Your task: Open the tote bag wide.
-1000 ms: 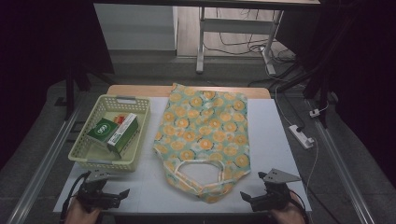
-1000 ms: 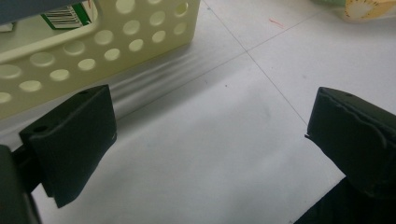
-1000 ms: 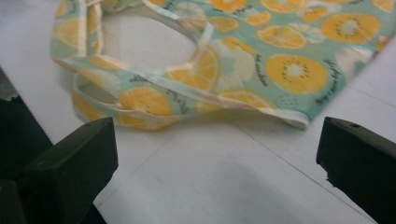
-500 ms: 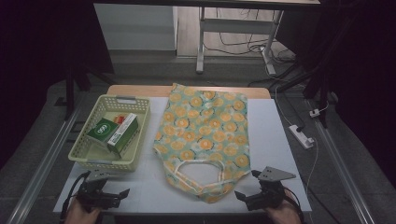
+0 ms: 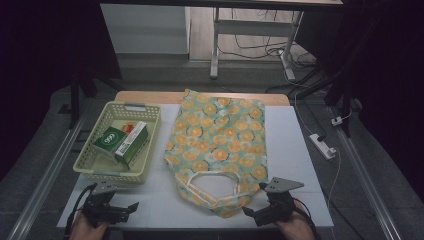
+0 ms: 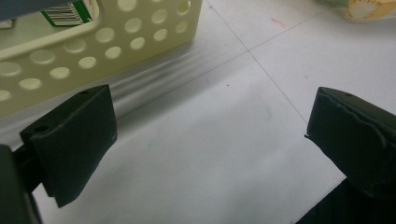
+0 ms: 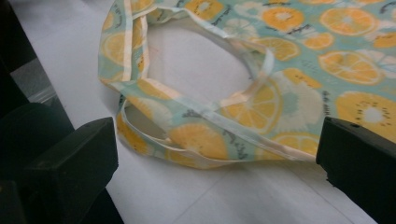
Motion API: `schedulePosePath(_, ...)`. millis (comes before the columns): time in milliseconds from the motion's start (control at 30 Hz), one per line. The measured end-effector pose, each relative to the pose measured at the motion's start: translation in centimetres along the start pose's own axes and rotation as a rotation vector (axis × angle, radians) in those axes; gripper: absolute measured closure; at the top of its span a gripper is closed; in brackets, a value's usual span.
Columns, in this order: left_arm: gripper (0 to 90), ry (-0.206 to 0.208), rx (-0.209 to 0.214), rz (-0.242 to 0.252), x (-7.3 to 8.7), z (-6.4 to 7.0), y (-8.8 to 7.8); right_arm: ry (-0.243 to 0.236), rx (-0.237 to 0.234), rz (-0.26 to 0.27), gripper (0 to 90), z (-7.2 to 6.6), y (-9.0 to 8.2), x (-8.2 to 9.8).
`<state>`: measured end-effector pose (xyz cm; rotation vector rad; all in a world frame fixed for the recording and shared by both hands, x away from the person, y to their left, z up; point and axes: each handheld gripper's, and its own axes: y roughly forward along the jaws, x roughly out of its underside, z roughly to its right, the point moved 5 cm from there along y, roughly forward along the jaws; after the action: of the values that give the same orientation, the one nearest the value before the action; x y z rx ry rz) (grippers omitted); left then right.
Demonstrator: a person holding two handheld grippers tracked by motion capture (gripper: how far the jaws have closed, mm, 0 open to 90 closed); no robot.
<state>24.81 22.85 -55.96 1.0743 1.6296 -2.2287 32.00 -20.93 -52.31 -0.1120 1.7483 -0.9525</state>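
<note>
A fruit-print cloth bag lies flat on the white table, its handles toward the near edge. In the right gripper view the bag's handle loop lies just ahead of the wide-apart jaws. My right gripper is open at the near edge, close to the bag's lower right corner. Left of the bag, a pale yellow basket holds a green box and a green-and-white carton. My left gripper is open below the basket, with bare table between its jaws. The basket wall shows ahead of it.
A white power strip lies on the floor to the right of the table. Metal rails run along both sides. A strip of wooden tabletop shows at the far edge. White surface lies between the two grippers.
My right gripper has shifted left along the near edge, toward the bag's handles. The left gripper has stayed put.
</note>
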Motion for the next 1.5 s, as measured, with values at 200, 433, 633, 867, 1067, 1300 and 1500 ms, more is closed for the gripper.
schedulePosePath(200, 1.9, -0.001, 0.006, 0.001, 0.0, 0.0, 0.0, -0.001, 0.001, -0.023, 0.0, -0.3, 0.7, -0.2)
schedulePosePath(433, 1.7, -0.005, 0.007, 0.006, 0.0, -0.1, -0.1, -0.035, -0.028, -0.038, 0.0, -1.4, 1.5, -1.1)
schedulePosePath(633, 0.0, -0.016, 0.004, 0.008, 0.0, -0.2, -0.1, -0.054, -0.048, -0.051, 0.0, -2.0, 2.5, -1.9)
schedulePosePath(867, 0.0, -0.023, 0.006, 0.012, 0.0, -0.2, -0.1, -0.076, -0.079, -0.076, 0.0, -2.7, 3.8, -2.4)
schedulePosePath(1067, 0.0, -0.025, 0.007, 0.014, 0.0, -0.3, -0.1, -0.114, -0.092, -0.092, 0.0, -3.4, 5.0, -3.0)
schedulePosePath(1300, 0.0, -0.024, 0.009, 0.015, 0.0, -0.3, -0.2, -0.148, -0.115, -0.112, 0.0, -4.5, 6.6, -3.6)
schedulePosePath(1500, 0.0, -0.021, 0.01, 0.015, 0.0, -0.2, -0.2, -0.168, -0.133, -0.125, 0.0, -5.5, 7.6, -3.8)
